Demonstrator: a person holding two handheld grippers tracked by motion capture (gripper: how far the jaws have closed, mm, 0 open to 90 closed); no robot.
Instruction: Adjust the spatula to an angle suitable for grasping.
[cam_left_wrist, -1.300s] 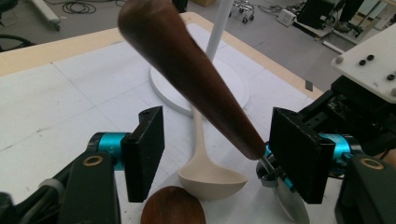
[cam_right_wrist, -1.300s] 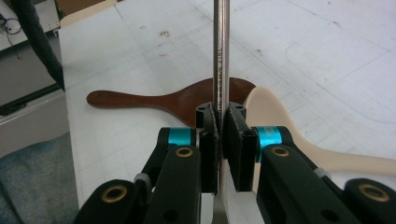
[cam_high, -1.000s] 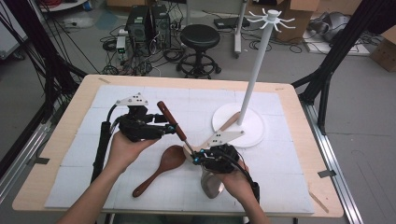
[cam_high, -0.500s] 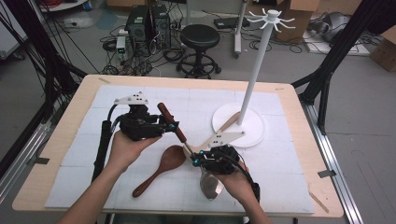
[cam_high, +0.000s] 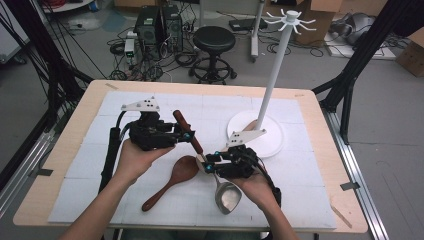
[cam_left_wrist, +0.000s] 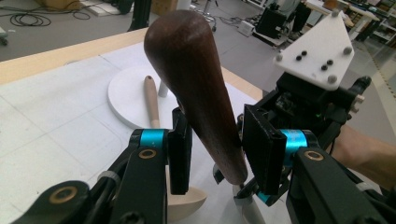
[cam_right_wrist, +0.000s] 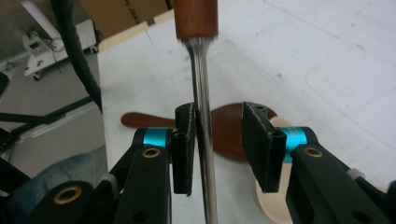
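While both grippers are held over the white-padded tabletop (cam_high: 300, 190), a metal ladle (cam_high: 227, 196) with a dark wooden handle (cam_high: 187, 131) is seen between them, its long axis running diagonally from the handle end at far left down to the bowl at near right. The left gripper (cam_high: 186, 136) is seen with its jaws on either side of the wooden handle (cam_left_wrist: 196, 88), one pad (cam_left_wrist: 180, 154) touching it and a gap showing at the other, so a firm pinch cannot be told. The right gripper (cam_high: 209, 162) is spread around the steel shaft (cam_right_wrist: 203, 135), which lies against one pad (cam_right_wrist: 184, 149) only. A brown wooden spoon (cam_high: 170, 181) is laid flat nearby, bowl toward the ladle, handle pointing to the near left. A pale wooden utensil (cam_left_wrist: 152, 100) is rested on the round white base (cam_high: 270, 145) of a hanger stand (cam_high: 278, 70).
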